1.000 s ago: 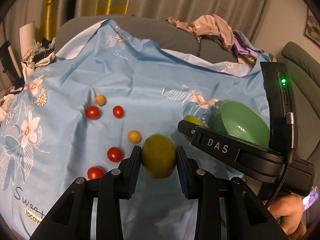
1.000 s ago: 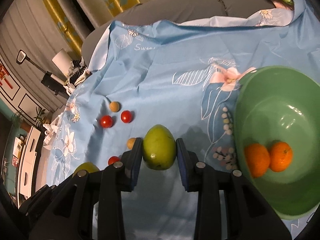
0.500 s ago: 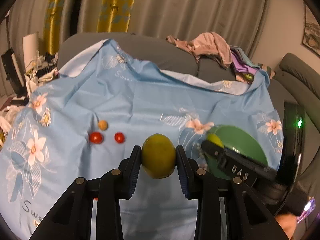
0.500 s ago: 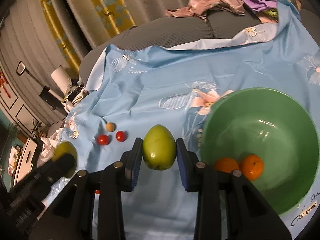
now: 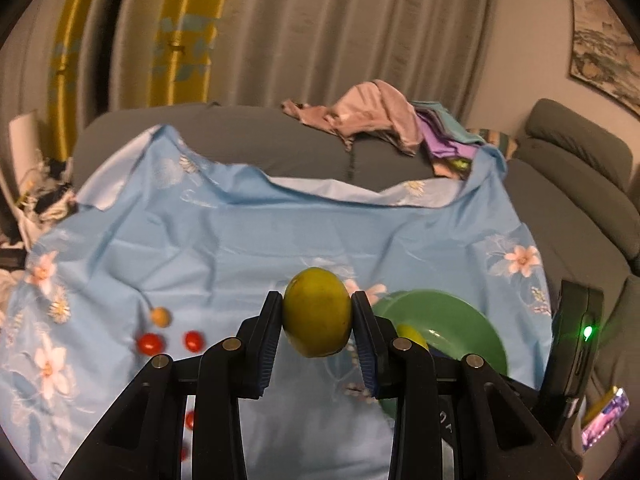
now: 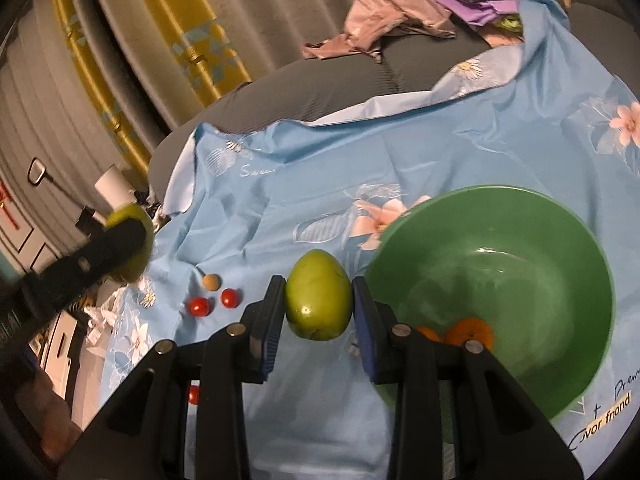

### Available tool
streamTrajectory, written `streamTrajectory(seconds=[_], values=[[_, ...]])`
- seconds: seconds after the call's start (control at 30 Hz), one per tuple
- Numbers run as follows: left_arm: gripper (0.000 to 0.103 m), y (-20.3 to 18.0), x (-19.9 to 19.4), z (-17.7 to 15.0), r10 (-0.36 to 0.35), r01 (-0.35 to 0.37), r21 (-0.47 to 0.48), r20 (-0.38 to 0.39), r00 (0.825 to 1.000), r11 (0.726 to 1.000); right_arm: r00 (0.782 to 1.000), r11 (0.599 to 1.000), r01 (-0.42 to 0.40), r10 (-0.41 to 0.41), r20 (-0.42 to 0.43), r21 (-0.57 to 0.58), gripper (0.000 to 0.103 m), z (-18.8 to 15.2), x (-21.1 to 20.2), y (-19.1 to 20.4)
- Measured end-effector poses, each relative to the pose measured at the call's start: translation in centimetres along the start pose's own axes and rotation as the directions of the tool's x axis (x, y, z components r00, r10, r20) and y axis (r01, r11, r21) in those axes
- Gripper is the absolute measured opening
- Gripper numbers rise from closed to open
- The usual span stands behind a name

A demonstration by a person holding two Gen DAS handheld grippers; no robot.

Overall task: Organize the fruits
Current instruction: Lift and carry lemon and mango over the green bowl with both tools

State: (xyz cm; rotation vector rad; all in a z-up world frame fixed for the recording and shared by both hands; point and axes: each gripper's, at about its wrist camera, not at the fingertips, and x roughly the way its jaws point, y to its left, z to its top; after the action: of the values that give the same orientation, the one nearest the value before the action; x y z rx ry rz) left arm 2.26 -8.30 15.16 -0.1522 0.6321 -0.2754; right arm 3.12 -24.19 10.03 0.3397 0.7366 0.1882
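Red cherry tomatoes point(image 6: 199, 306) are lying far left on the blue cloth point(image 5: 248, 248). Left gripper point(image 5: 317, 330) is clamping a yellow-green fruit point(image 5: 317, 311) aloft; right gripper point(image 6: 319, 316) is squeezing a green fruit point(image 6: 319, 295) beside the green bowl point(image 6: 520, 216) holding oranges point(image 6: 470, 332).

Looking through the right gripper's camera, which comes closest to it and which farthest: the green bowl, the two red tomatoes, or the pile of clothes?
From the right gripper, which holds a green fruit:
1. Green bowl, close beside it on the right, two oranges inside.
2. Red tomatoes, farther out on the left, on the blue cloth.
3. Pile of clothes, farthest, up on the grey sofa back.
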Motion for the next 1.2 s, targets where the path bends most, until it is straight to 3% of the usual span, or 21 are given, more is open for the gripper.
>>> streamTrajectory(seconds=[0.1, 0.33, 0.6, 0.87, 1.2], values=[[0.035, -0.4, 2.2, -0.6, -0.013, 0.011, -0.021, -0.077, 0.997, 1.000, 0.999, 0.999, 0.032, -0.032, 0.013, 0.015, 0.034, 0.1, -0.3, -0.7], [0.035, -2.0, 3.6, -2.1, -0.050, 0.050, -0.003, -0.128, 0.990, 0.999, 0.996, 0.995, 0.076, -0.079, 0.040, 0.061, 0.034, 0.0, -1.4, -2.2], [0.035, -3.0, 3.7, -2.3, -0.096, 0.096, -0.001, -0.129, 0.987, 0.995, 0.990, 0.987, 0.124, -0.130, 0.057, 0.106, 0.034, -0.2, -2.5, -3.9], [0.035, -2.8, 5.6, -2.8, -0.140, 0.134, -0.043, -0.182, 0.973, 0.990, 0.983, 0.977, 0.156, -0.168, 0.075, 0.148, 0.034, -0.1, -3.4, -5.2], [0.035, -4.7, 7.0, -3.8, -0.147, 0.150, -0.006, -0.218, 0.965, 0.989, 0.980, 0.971, 0.160, -0.178, 0.085, 0.179, 0.034, -0.1, -4.0, -6.1]])
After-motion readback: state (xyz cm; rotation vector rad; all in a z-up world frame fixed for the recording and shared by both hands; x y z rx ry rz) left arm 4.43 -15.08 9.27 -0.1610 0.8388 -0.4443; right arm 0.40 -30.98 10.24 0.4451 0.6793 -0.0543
